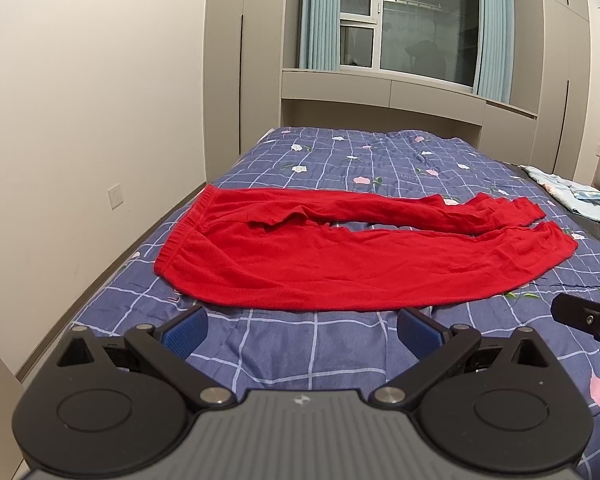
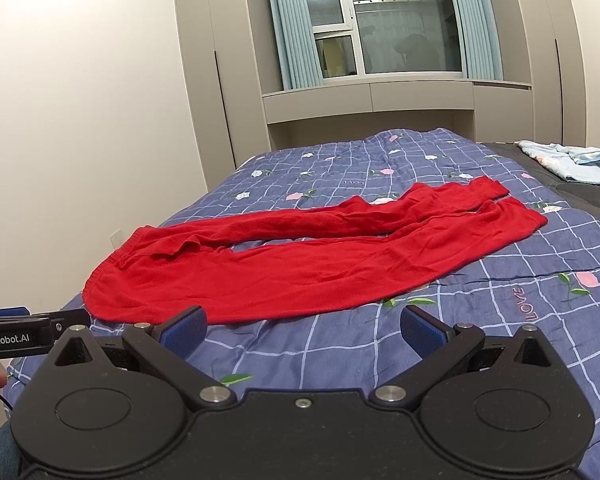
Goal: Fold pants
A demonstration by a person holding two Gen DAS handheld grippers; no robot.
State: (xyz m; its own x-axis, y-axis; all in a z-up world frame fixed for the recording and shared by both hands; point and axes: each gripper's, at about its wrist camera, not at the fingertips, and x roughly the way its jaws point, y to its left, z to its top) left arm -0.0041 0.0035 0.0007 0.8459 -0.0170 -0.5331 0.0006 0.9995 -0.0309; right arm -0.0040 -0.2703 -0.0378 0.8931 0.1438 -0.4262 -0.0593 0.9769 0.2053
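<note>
Nearest to the left wrist camera, the left claw (image 1: 302,330) is seen released, its two blue pads (image 1: 186,332) set wide apart above the quilt, with nothing between them. The right claw (image 2: 304,328) is released in the same way, and its blue pads (image 2: 420,330) are also held apart over the bed. In the right wrist view the left claw is seen from the side at the left edge, near the waistband.

Just beyond both claws, the red pants (image 1: 340,256) are laid flat on the blue checked quilt (image 1: 308,356) of the bed. The waistband (image 1: 184,232) is turned toward the left wall, and the two legs are stretched to the right, slightly parted, with the cuffs (image 2: 512,210) lying close together.

Farther right, a pale blue cloth (image 2: 576,162) is seen on the bed. Behind the bed, a window (image 1: 408,16) with blue curtains (image 1: 320,14) is set between grey cabinets.
</note>
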